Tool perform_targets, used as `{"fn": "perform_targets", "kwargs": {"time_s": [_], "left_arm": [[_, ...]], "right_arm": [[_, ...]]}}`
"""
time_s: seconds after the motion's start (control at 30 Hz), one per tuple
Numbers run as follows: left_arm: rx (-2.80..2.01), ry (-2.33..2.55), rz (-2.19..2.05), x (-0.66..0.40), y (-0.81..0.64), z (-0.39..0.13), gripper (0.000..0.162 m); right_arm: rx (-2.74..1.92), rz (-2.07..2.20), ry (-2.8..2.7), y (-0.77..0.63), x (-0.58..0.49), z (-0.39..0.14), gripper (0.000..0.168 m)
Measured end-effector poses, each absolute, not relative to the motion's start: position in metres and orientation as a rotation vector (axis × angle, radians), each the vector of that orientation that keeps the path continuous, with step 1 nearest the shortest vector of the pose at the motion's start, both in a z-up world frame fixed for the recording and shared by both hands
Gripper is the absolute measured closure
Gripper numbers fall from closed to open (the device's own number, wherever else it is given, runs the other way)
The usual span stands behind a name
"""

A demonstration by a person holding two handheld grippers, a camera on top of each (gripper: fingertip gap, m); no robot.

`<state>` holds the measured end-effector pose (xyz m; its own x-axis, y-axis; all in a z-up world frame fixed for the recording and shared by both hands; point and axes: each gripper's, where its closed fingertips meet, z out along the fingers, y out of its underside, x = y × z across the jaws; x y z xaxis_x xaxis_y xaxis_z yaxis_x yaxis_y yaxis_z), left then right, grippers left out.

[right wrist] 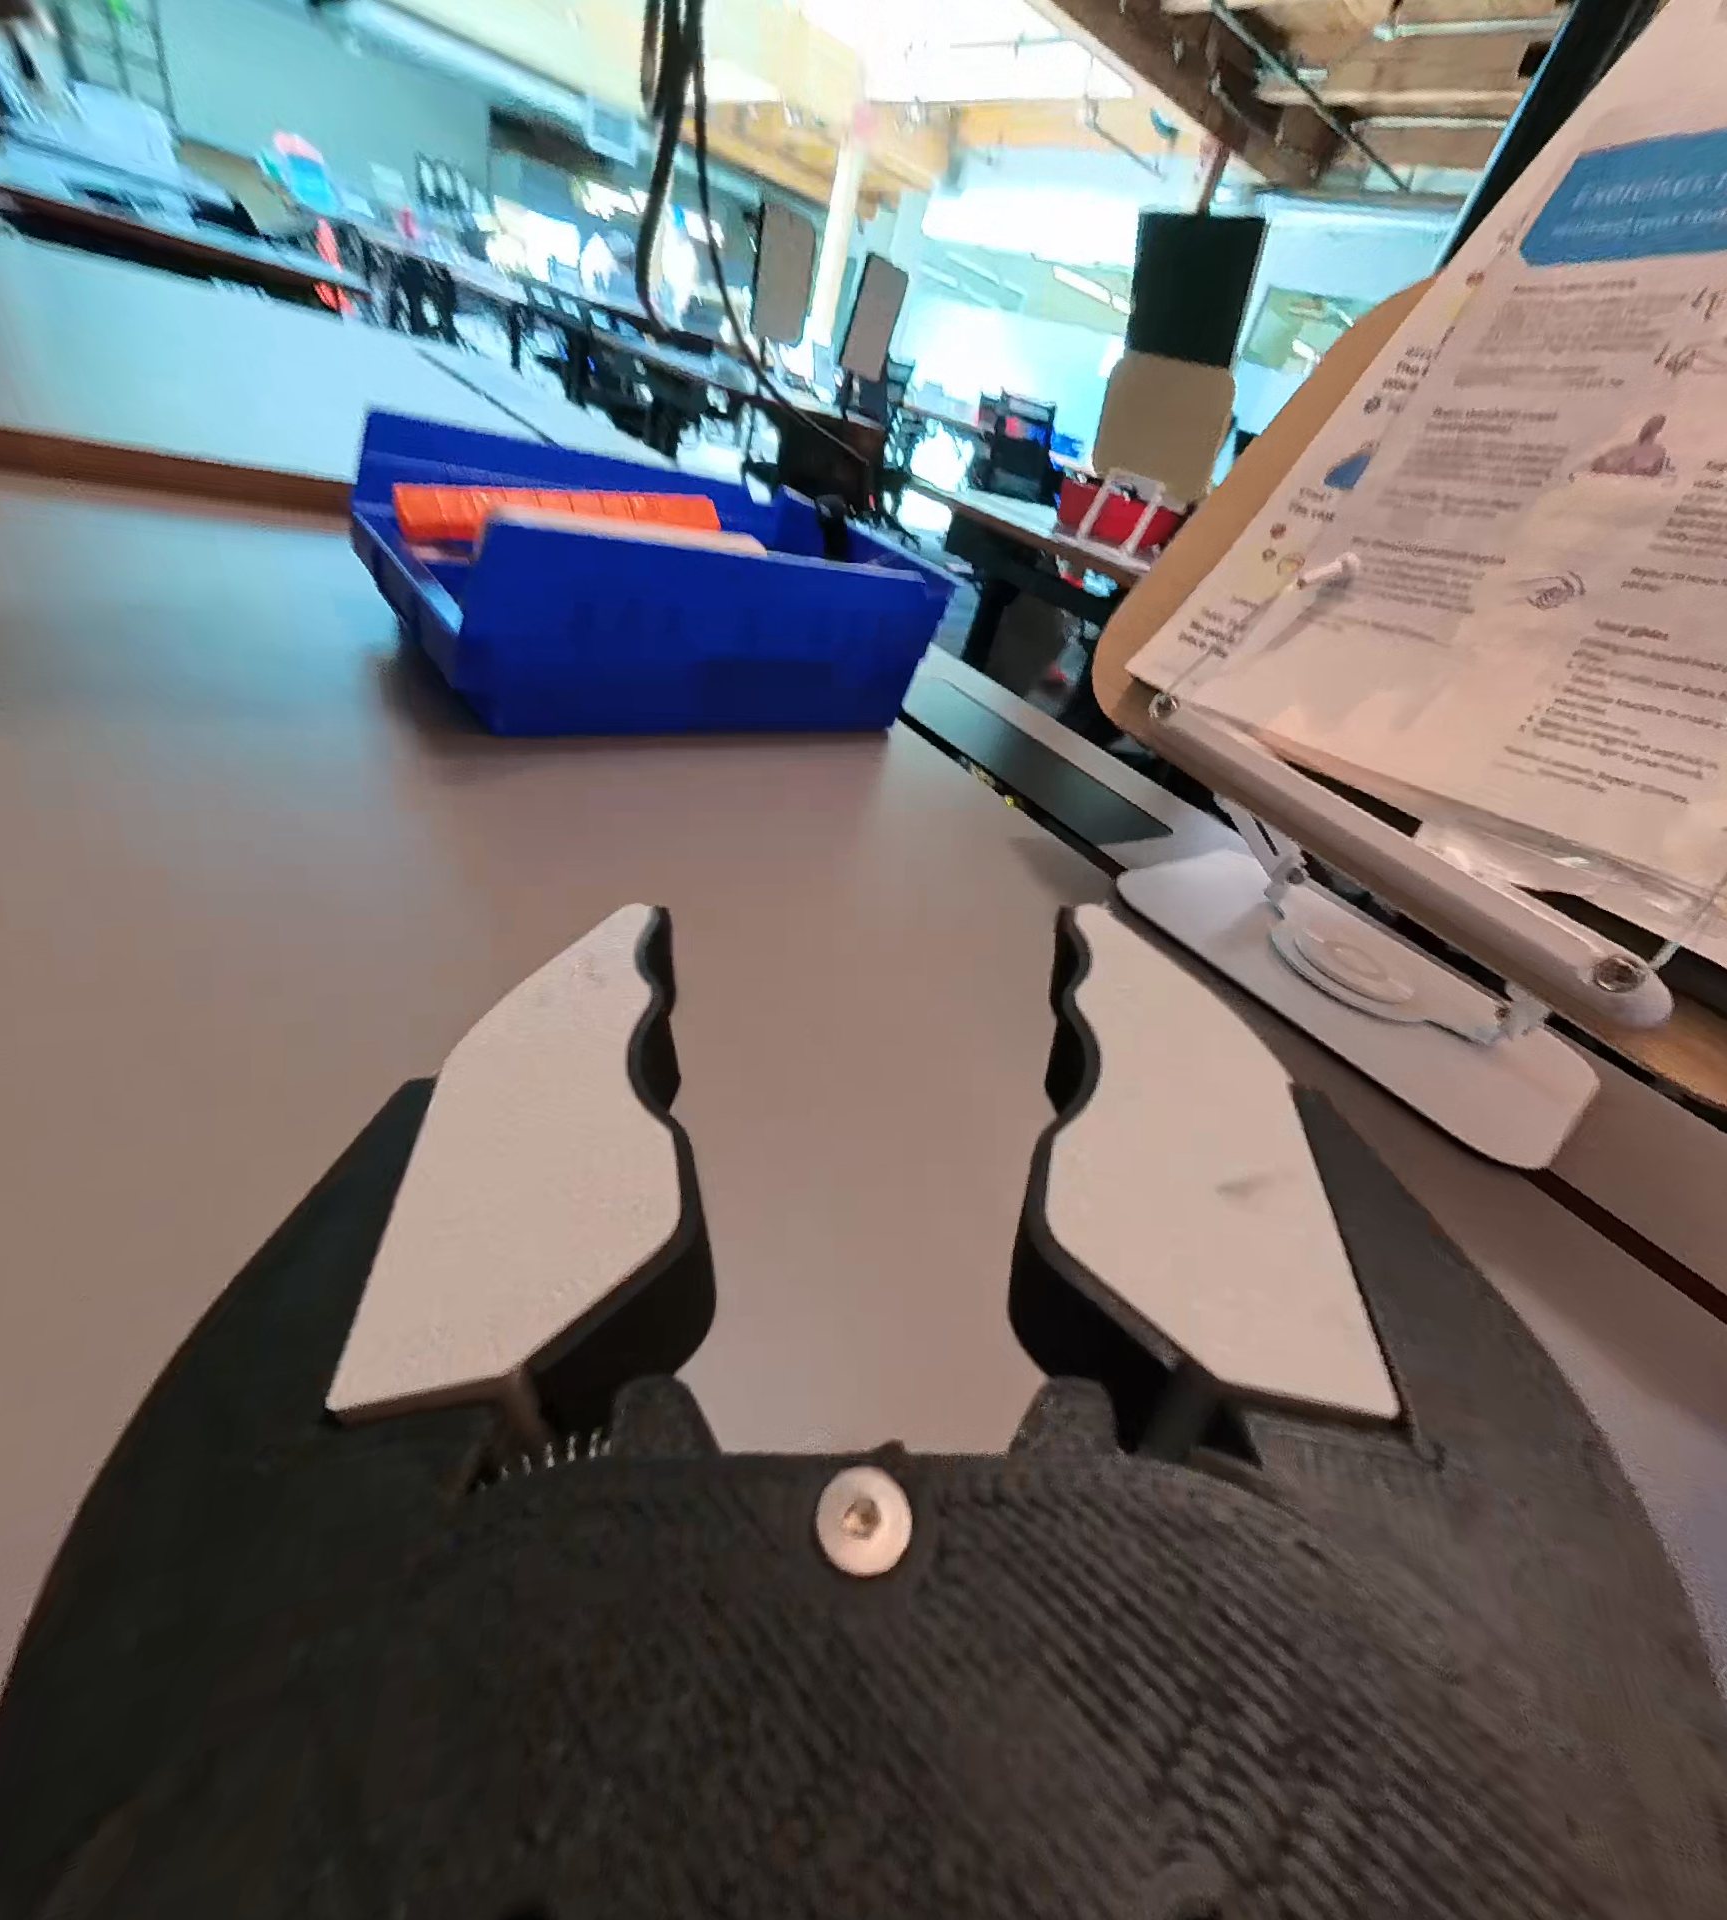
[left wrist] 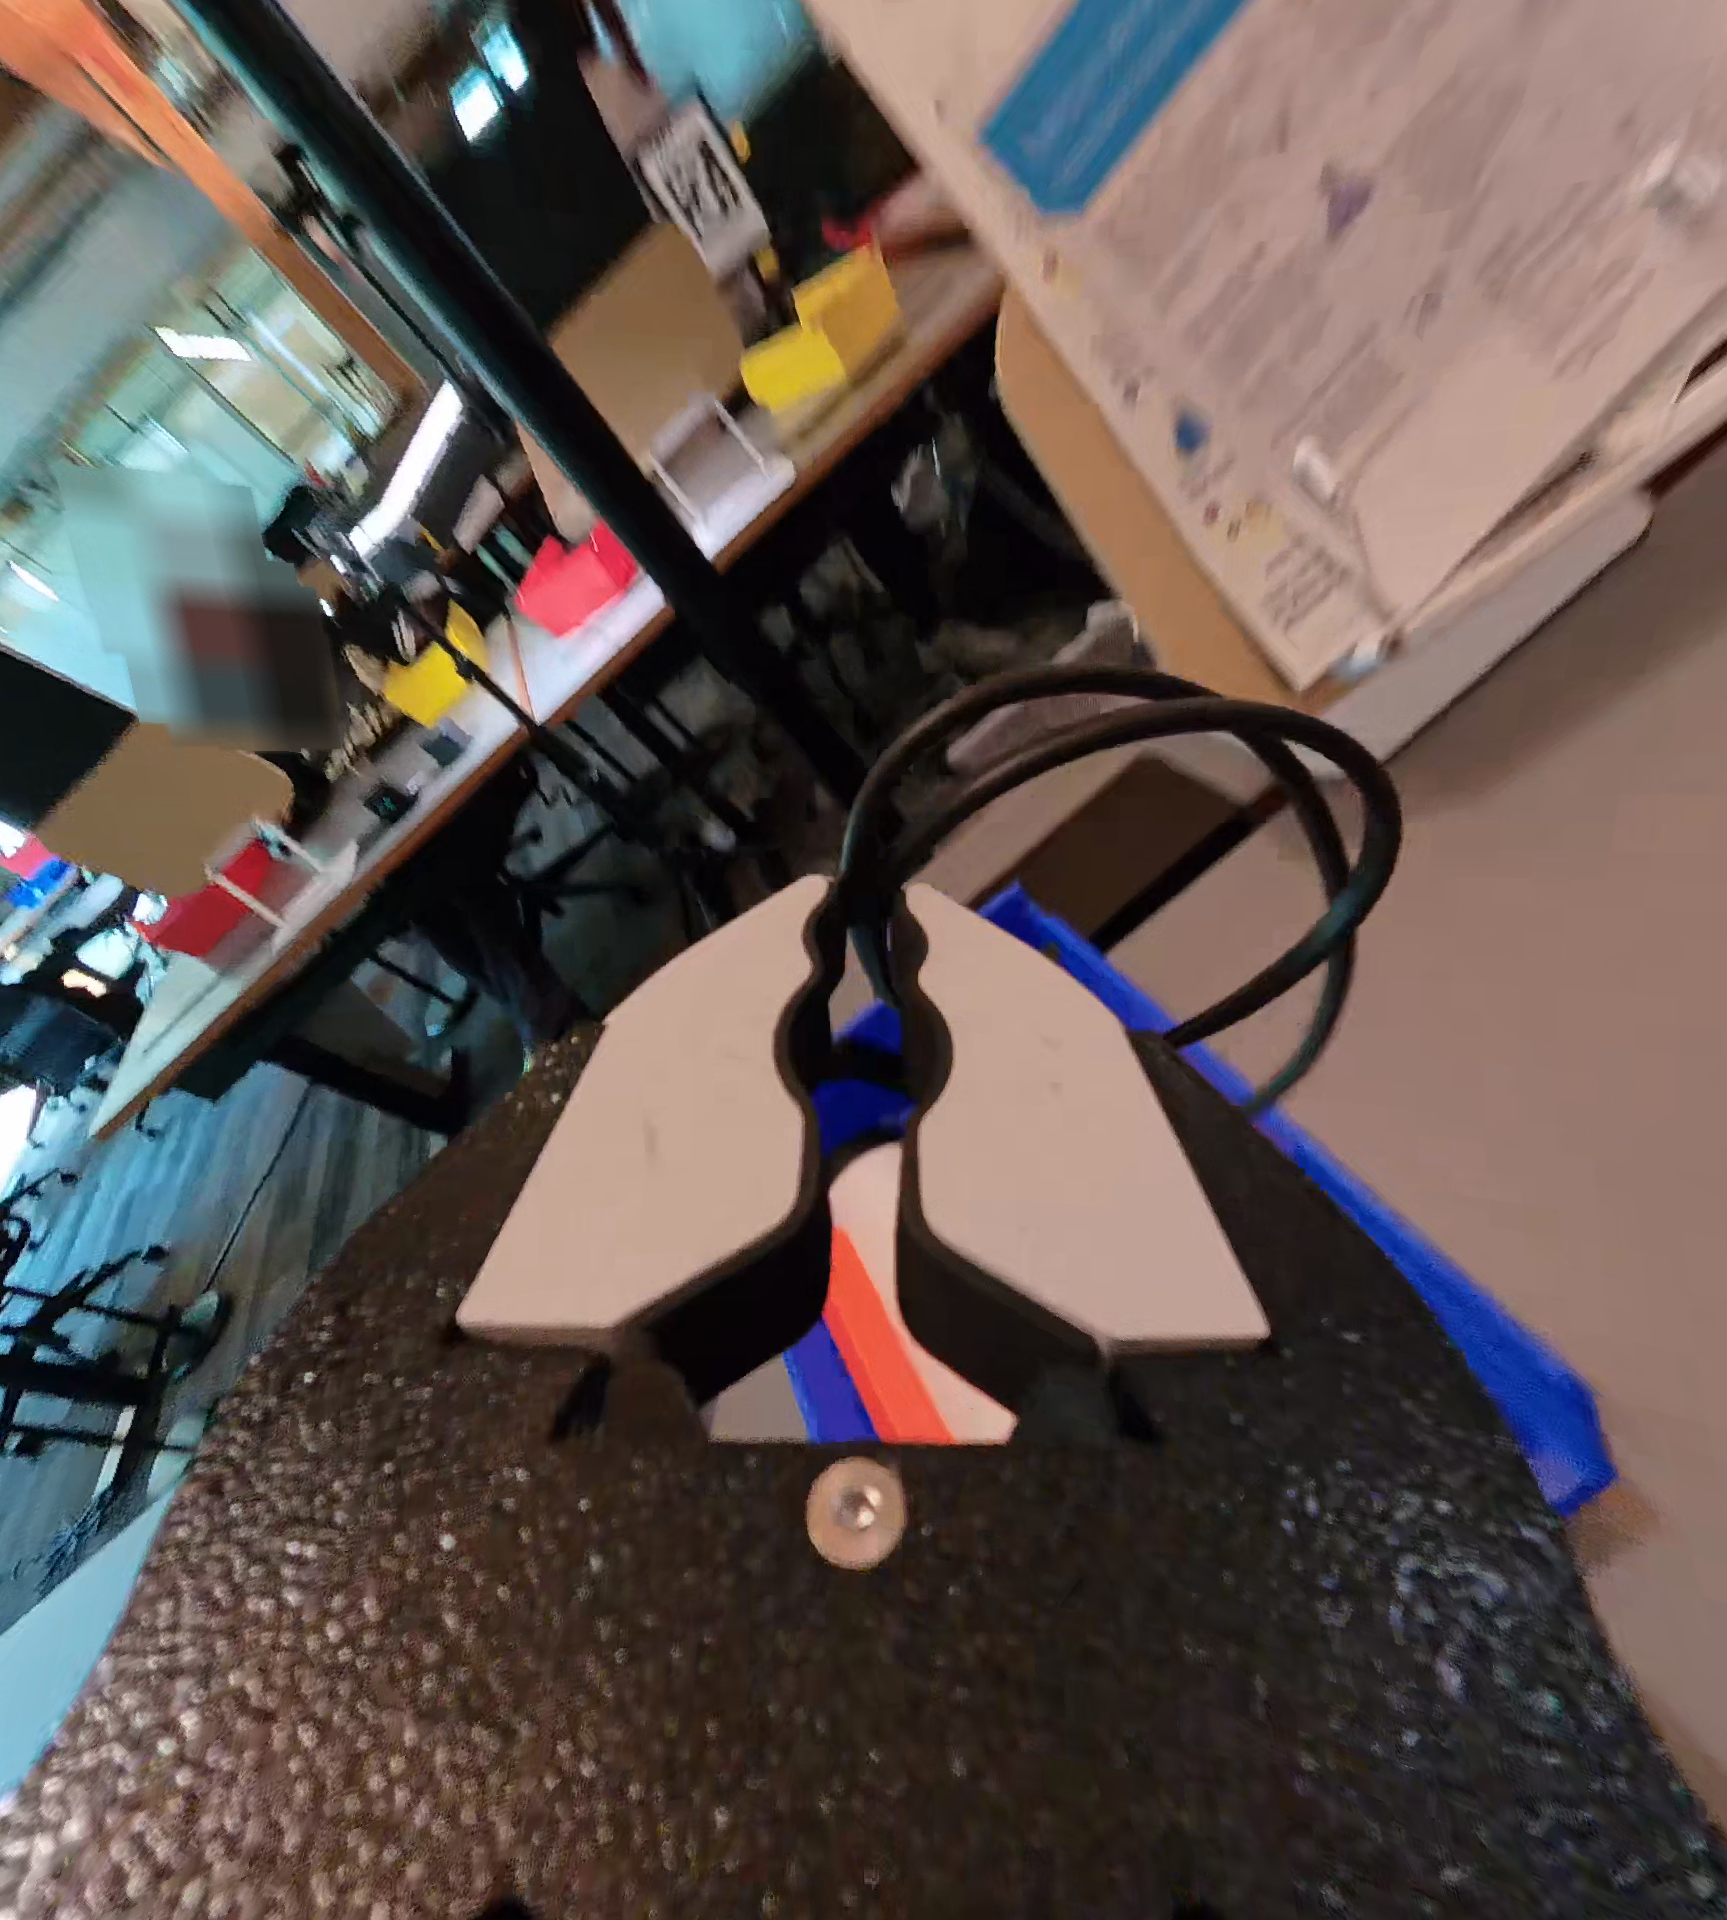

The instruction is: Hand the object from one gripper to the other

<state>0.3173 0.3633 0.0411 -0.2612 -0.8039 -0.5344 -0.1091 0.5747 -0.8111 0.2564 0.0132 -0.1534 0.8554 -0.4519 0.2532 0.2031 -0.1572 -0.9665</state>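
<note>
Grey surface (right wrist: pixel 215 831) ahead, blue bin (right wrist: pixel 651 623) mid-frame. I've got my left tongs (left wrist: pixel 864 935) pinching a looped black cable (left wrist: pixel 1129 821) above that bin, loop upward, centre frame. Right tongs (right wrist: pixel 864 935) spread wide, empty, ready to receive it.

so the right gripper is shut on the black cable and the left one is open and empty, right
No, the sides are swapped. The left wrist view shows the left gripper shut on the black cable; the right wrist view shows the right gripper open and empty.
</note>
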Motion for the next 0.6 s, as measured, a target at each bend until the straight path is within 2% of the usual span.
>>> {"fn": "perform_targets", "kwargs": {"time_s": [0.13, 0.17, 0.27, 0.37, 0.5, 0.6], "left_arm": [[-0.667, 1.552, -1.096, 0.273, 0.311, 0.074, 0.154], [-0.659, 1.496, -1.186, 0.263, 0.296, 0.077, 0.154], [-0.611, 1.403, -1.458, 0.244, 0.241, 0.071, 0.154], [-0.542, 1.420, -1.600, 0.244, 0.186, 0.052, 0.154], [-0.516, 1.444, -1.573, 0.257, 0.147, 0.041, 0.154], [-0.483, 1.469, -1.474, 0.270, 0.132, 0.039, 0.154]], "right_arm": [[-1.480, -0.404, 0.249, 0.026, 0.245, -0.123, 0.074], [-1.420, -0.342, 0.246, 0.030, 0.238, -0.110, 0.072], [-1.286, -0.267, 0.173, 0.045, 0.221, -0.062, 0.079], [-1.307, -0.305, 0.090, 0.060, 0.213, -0.010, 0.076], [-1.301, -0.319, 0.046, 0.070, 0.201, 0.053, 0.082], [-1.366, -0.395, 0.067, 0.075, 0.210, 0.063, 0.089]]}}
